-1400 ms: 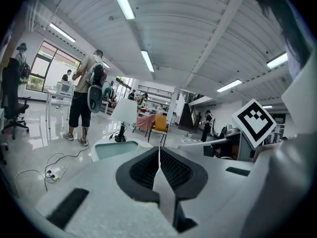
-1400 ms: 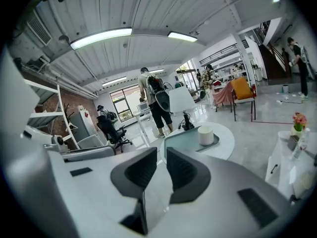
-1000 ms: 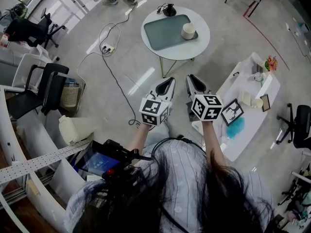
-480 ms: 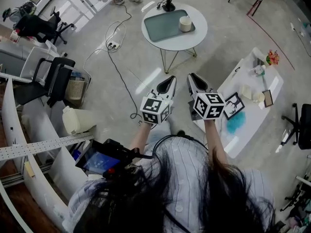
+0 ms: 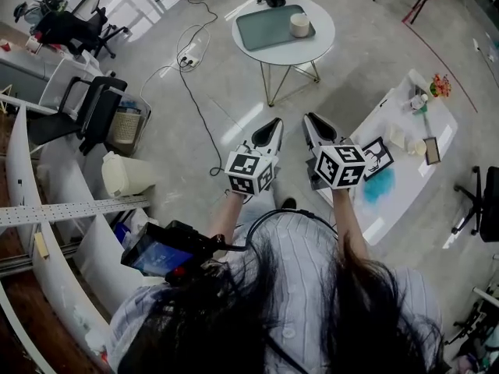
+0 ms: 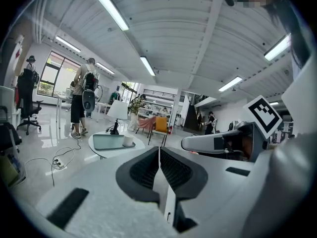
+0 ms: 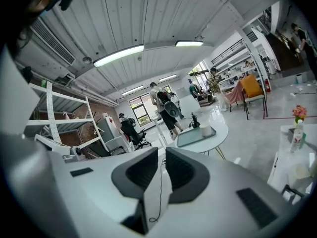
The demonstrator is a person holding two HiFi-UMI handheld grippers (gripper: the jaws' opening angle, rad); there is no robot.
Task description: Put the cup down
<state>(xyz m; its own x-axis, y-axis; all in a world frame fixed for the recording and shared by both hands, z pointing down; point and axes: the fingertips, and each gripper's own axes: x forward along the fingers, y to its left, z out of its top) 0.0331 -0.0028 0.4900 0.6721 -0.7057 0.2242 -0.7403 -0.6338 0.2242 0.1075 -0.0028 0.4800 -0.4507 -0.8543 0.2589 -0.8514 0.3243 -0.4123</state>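
Note:
A white cup [image 5: 300, 25] stands on a grey-green tray [image 5: 269, 26] on the round white table [image 5: 321, 41], far ahead of both grippers. My left gripper [image 5: 272, 125] and right gripper [image 5: 310, 121] hover side by side over the floor, both shut and holding nothing. The left gripper view has the shut jaws [image 6: 159, 150] aimed toward the cup [image 6: 128, 141] and tray [image 6: 109, 142]. In the right gripper view, the jaws [image 7: 162, 157] stand almost together, with the cup [image 7: 206, 130] beyond them.
A black cable [image 5: 196, 100] and power strip [image 5: 188, 60] lie on the floor left of the table. Office chairs [image 5: 93, 111] and a bin [image 5: 129, 127] stand at left. A long white table [image 5: 405, 158] with small items is at right. People [image 6: 83, 100] stand beyond.
The round table with the cup has drawn farther away and higher in the head view. Both grippers stay shut and side by side.

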